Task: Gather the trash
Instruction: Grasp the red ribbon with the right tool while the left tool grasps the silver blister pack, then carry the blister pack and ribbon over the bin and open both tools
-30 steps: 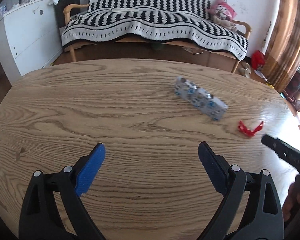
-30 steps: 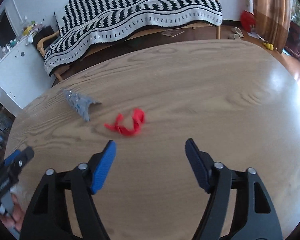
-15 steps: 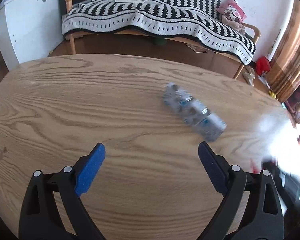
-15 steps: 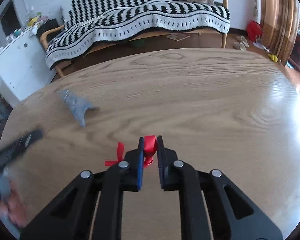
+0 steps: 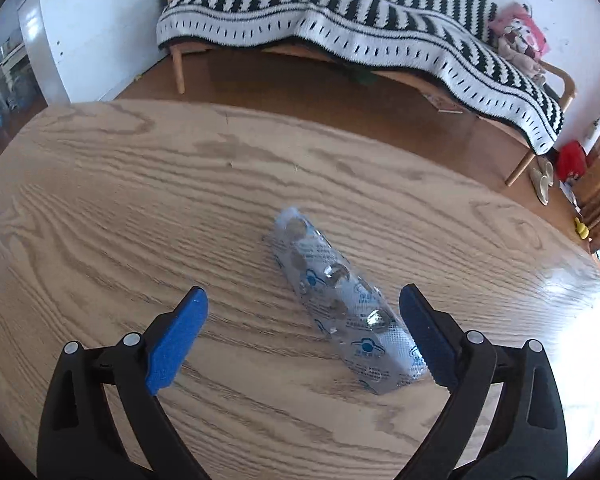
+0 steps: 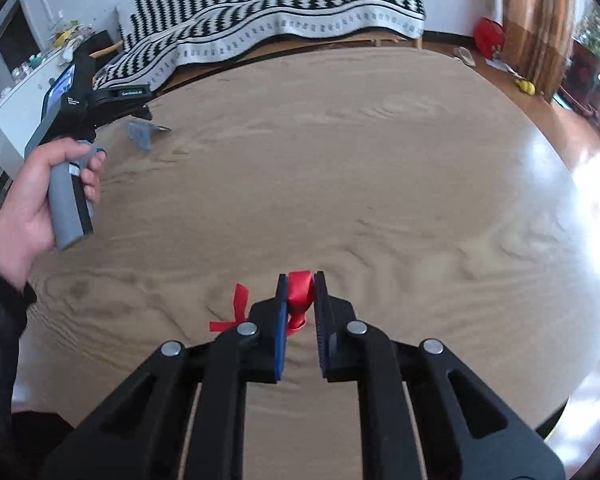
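A silver pill blister pack with blue print lies on the wooden table. My left gripper is open just above the table, and the pack's near end lies between its fingers, close to the right one. My right gripper is shut on a red scrap of wrapper, with a loose red strip sticking out to its left, held a little above the table. In the right wrist view the blister pack shows at far left, under the hand-held left gripper.
A bench with a black-and-white striped blanket stands beyond the table's far edge. A white cabinet stands at the left. Red items and slippers lie on the floor at right. The table's round edge curves close on the right.
My right gripper closed on the red scrap and has lifted it. My left gripper moved forward and right until the blister pack came between its open fingers.
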`<state>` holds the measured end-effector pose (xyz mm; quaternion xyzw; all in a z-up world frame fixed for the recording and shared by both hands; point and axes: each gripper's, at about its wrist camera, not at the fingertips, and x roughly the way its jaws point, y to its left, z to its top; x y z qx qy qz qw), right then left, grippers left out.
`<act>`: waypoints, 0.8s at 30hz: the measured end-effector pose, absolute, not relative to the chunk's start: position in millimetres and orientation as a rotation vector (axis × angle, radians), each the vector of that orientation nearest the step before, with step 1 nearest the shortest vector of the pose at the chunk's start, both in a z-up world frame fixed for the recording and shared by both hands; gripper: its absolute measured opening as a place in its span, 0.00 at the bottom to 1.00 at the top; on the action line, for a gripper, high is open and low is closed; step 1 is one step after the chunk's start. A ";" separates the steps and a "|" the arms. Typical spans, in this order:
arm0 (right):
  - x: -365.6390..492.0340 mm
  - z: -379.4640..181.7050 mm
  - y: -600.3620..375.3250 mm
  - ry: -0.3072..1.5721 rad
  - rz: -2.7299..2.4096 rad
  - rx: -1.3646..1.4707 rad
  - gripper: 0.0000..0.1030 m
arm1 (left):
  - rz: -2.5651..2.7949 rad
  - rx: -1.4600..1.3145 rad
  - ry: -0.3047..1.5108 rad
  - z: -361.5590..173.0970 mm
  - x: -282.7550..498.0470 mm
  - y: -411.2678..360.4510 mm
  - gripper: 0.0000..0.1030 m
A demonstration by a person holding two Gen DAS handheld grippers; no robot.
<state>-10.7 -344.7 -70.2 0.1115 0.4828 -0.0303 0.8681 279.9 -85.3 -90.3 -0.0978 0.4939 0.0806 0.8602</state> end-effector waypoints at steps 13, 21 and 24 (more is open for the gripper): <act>-93.4 -41.2 -412.5 0.924 -0.195 0.308 0.12 | 0.172 -0.087 0.988 -94.7 253.6 -115.0 0.36; -153.3 -13.0 -443.3 0.835 -0.298 0.315 0.12 | 0.000 -0.049 0.988 -73.8 196.9 -139.0 0.28; -176.3 -6.7 -461.5 0.807 -0.337 0.341 0.12 | -0.111 0.004 0.941 -52.6 161.5 -170.7 0.28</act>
